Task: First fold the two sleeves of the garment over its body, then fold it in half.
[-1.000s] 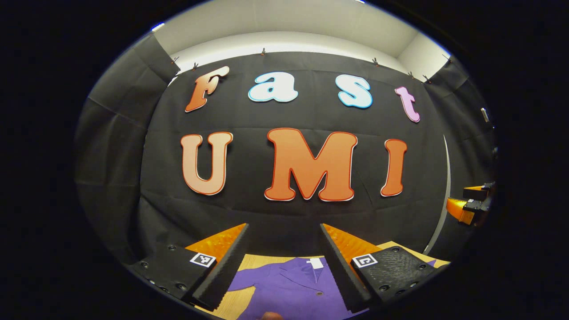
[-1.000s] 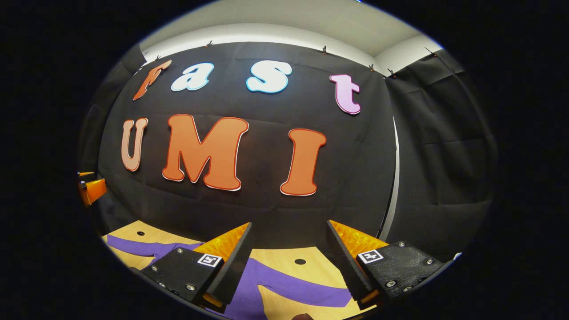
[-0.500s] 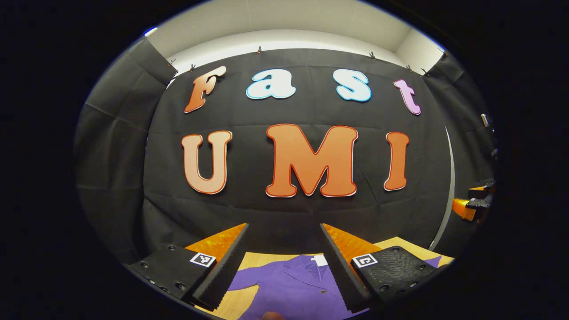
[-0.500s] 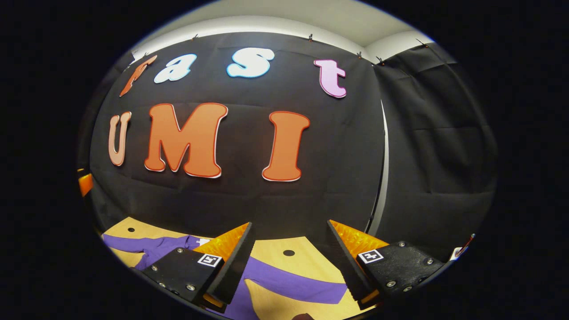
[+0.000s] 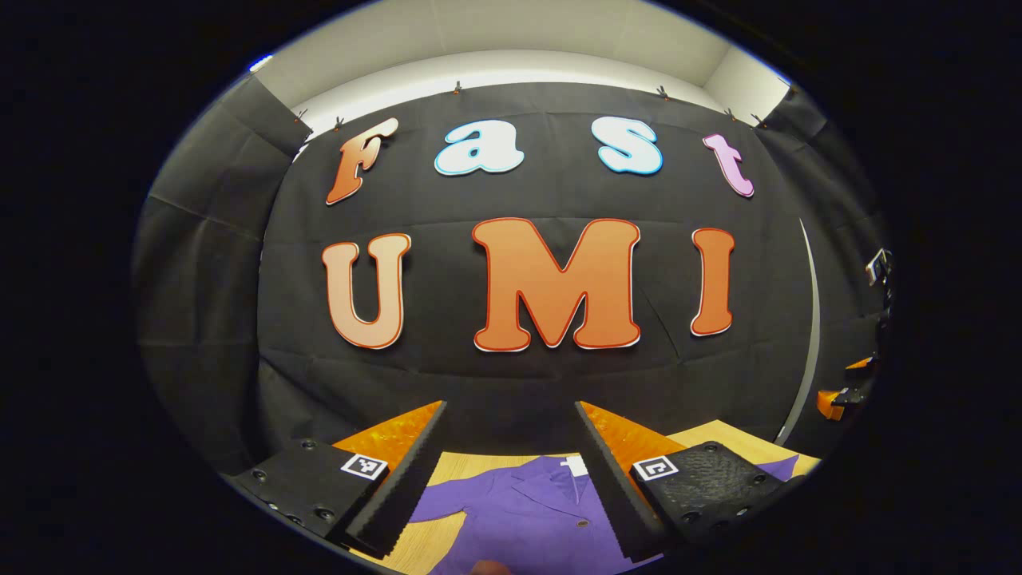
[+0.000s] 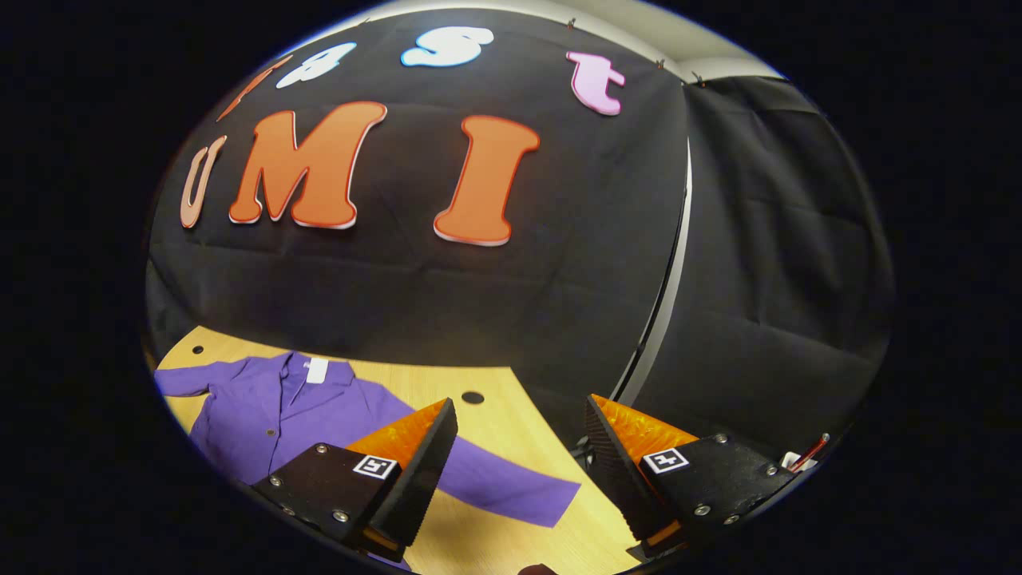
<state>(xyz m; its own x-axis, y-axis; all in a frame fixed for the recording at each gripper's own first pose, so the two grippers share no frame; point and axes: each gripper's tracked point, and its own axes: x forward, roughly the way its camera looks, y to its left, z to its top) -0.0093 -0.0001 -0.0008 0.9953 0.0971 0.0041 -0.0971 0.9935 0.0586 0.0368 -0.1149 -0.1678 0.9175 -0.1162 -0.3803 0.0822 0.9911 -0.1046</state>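
A purple button-front shirt (image 6: 319, 411) of thin cloth lies flat on the pale wooden bench (image 6: 511, 415), collar with its white label toward the back edge below the black cloth wall (image 6: 559, 263). Its body runs from back edge toward the near edge; its two sleeves stretch out sideways along the bench. In the right gripper view one long sleeve (image 6: 511, 487) slants toward the right end, its cuff on bare wood with open bench beyond it; a small round hole (image 6: 473, 397) sits behind it.

The right gripper (image 6: 515, 467) hangs above that sleeve, fingers wide apart, nothing between them. The left gripper (image 5: 507, 479) hovers over the collar and chest, fingers equally spread, gripping nothing. The far-left sleeve end is probably near the bench's left edge, though the distortion there is heavy.
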